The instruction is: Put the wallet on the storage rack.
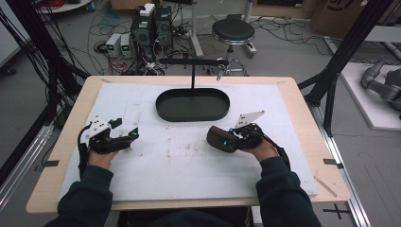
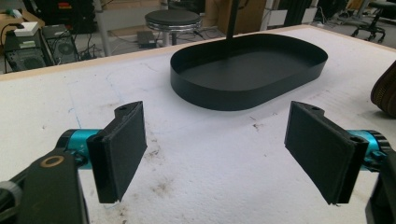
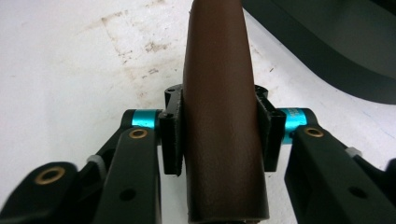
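Note:
A brown leather case (image 3: 219, 116) with a zip along one edge (image 2: 385, 91) lies on the white mat at the right. My right gripper (image 3: 219, 135) is shut on it, a pad pressed on each long side. In the high view the case (image 1: 216, 138) sticks out leftward from the right gripper (image 1: 229, 137). My left gripper (image 1: 126, 128) rests over the mat at the left. Its jaws stand wide open with nothing between them (image 2: 219, 149). An empty black oval tray (image 1: 189, 106) sits at the back middle of the mat, beyond both grippers (image 2: 247, 70).
A thin black post (image 1: 193, 75) rises from the tray's far side and carries a horizontal arm. The white mat (image 1: 189, 161) covers a wooden table (image 1: 302, 109). Beyond the table are a stool (image 1: 232, 30), computers and cables on the floor.

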### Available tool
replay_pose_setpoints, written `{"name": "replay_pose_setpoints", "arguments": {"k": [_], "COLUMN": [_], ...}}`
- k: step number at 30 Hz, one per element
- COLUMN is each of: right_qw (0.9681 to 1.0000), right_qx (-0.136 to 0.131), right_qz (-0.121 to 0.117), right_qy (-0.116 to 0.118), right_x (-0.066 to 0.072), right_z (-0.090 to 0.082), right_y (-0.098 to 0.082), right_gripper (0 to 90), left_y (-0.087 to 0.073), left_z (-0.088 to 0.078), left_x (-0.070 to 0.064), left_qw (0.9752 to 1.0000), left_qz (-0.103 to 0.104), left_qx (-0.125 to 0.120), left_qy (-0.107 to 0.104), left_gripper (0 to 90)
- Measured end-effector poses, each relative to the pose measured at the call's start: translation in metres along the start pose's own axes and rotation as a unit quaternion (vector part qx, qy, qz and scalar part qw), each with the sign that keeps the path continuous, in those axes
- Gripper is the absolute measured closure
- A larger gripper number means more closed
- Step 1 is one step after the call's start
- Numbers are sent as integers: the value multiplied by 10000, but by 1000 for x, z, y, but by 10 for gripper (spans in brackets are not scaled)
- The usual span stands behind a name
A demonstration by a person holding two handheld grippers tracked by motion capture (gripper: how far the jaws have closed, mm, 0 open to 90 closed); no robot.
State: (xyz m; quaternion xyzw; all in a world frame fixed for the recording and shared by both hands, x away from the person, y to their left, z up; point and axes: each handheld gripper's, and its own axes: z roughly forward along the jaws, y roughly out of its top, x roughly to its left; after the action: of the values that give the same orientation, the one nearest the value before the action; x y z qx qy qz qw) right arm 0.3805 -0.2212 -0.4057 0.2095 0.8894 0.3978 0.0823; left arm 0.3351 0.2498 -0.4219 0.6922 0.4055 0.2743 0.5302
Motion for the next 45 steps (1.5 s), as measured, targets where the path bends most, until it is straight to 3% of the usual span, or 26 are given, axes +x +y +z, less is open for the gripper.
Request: {"name": "replay_pose_setpoints", "arguments": {"k": [9, 12, 14, 16, 23, 27, 32, 35, 40, 45], "right_qw": [9984, 9977, 9962, 9955, 9927, 9920, 9905, 9892, 9850, 9809], "right_qx": [-498, -502, -686, -697, -911, -844, -782, -745, -750, -782], "right_qz": [123, 236, 304, 405, 477, 619, 645, 808, 1315, 1396], "right_qy": [-241, -385, -454, -504, -630, -708, -925, -966, -830, -1110], "right_x": [-2, -8, -14, -19, -36, -44, -53, -58, -67, -70], "right_z": [4, 13, 19, 24, 50, 65, 87, 101, 120, 127], "right_y": [23, 36, 45, 55, 84, 94, 100, 99, 98, 98], "right_gripper": [644, 645, 646, 646, 645, 643, 642, 641, 638, 596], "left_y": [0, 0, 0, 0, 0, 0, 0, 0, 0, 0], "left_z": [1, 1, 1, 1, 1, 0, 1, 0, 1, 0], "left_x": [-1, -1, -1, -1, -1, -1, -1, -1, -1, -1], "left_qw": [10000, 9999, 10000, 9999, 9999, 9999, 9999, 9999, 9999, 9999], "left_qz": [59, 81, 77, 79, 105, 70, 84, 73, 87, 70], "left_qx": [6, 12, 8, -11, -20, -40, -42, -41, -35, -43], "left_qy": [-40, -58, -55, -62, -87, -84, -85, -90, -105, -111], "left_gripper": [206, 206, 206, 206, 206, 206, 206, 206, 206, 207]}}
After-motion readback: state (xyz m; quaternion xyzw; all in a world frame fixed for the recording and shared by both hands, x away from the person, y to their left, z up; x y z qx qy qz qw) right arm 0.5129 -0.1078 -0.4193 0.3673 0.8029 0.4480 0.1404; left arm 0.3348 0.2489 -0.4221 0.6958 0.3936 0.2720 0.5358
